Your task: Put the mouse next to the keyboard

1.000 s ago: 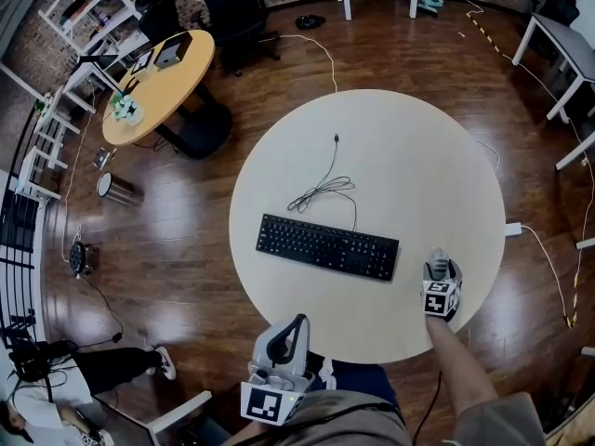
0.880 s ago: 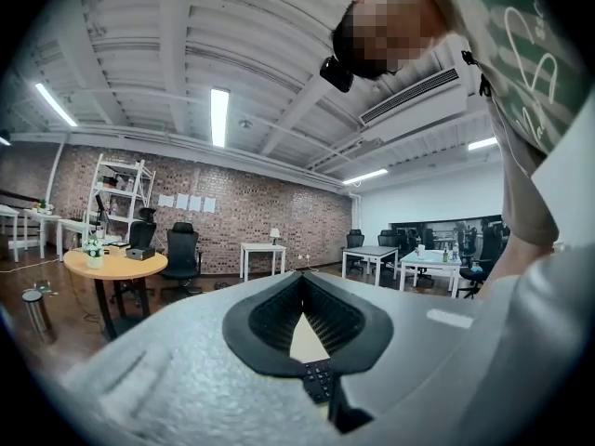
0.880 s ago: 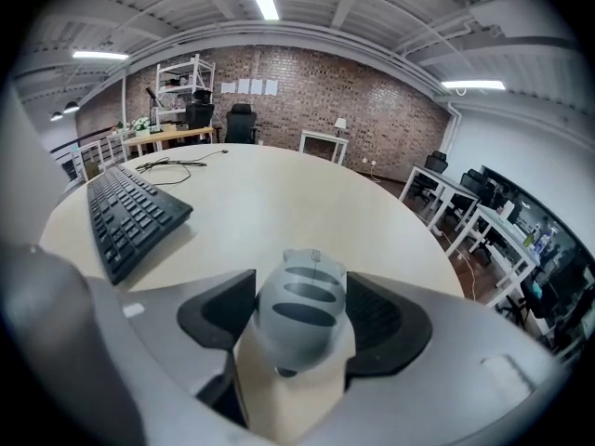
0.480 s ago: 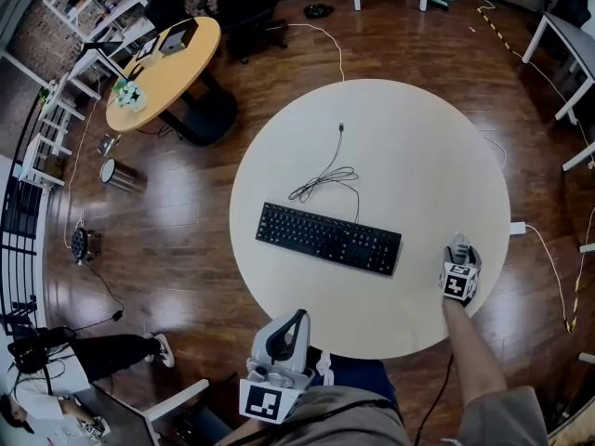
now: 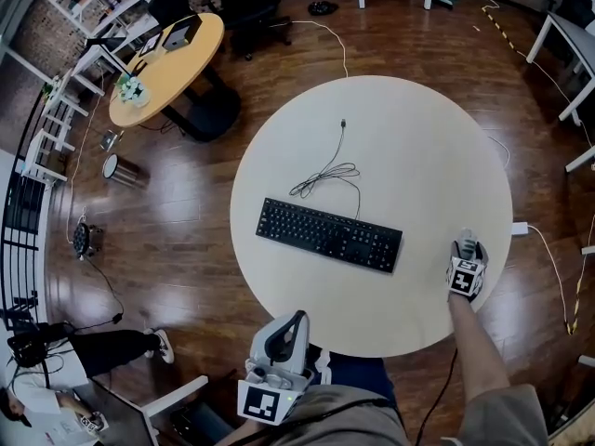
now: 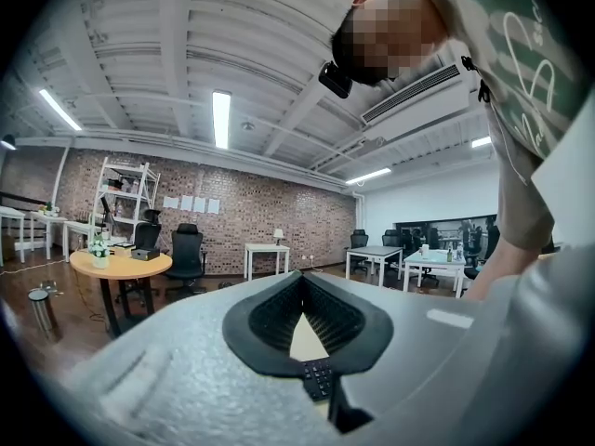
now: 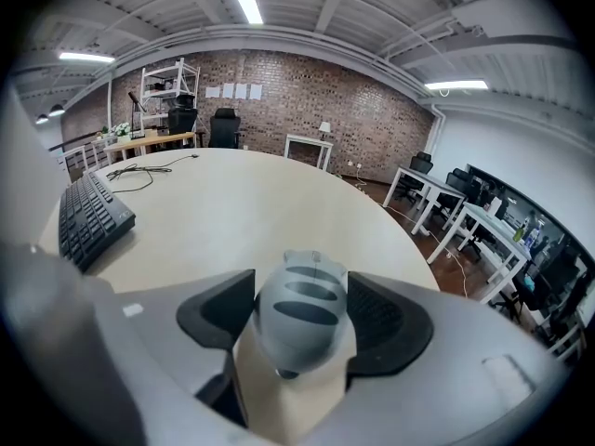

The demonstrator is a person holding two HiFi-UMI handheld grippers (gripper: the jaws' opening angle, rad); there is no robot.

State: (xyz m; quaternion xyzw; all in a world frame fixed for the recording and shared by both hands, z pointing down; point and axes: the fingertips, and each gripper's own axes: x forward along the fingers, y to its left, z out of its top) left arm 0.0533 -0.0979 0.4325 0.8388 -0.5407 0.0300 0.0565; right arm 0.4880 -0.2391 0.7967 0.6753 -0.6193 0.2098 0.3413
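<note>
The right claw (image 7: 299, 316) is gripping the mouse (image 7: 301, 309), its two dark pads pressing against the grey shell from either side. In the head view this claw (image 5: 468, 247) is sitting over the table (image 5: 418, 147) close to its right edge, so the mouse is lying well apart from the keyboard (image 5: 329, 235), off beyond the keyboard's right end. Whether the mouse is touching the tabletop, I cannot tell. The left claw (image 6: 300, 286) is staying closed with nothing in it, its tips meeting. It (image 5: 296, 321) is hanging at the near rim of the table, close to the person's body. The keyboard's cable (image 5: 325, 170) is looping behind it.
</note>
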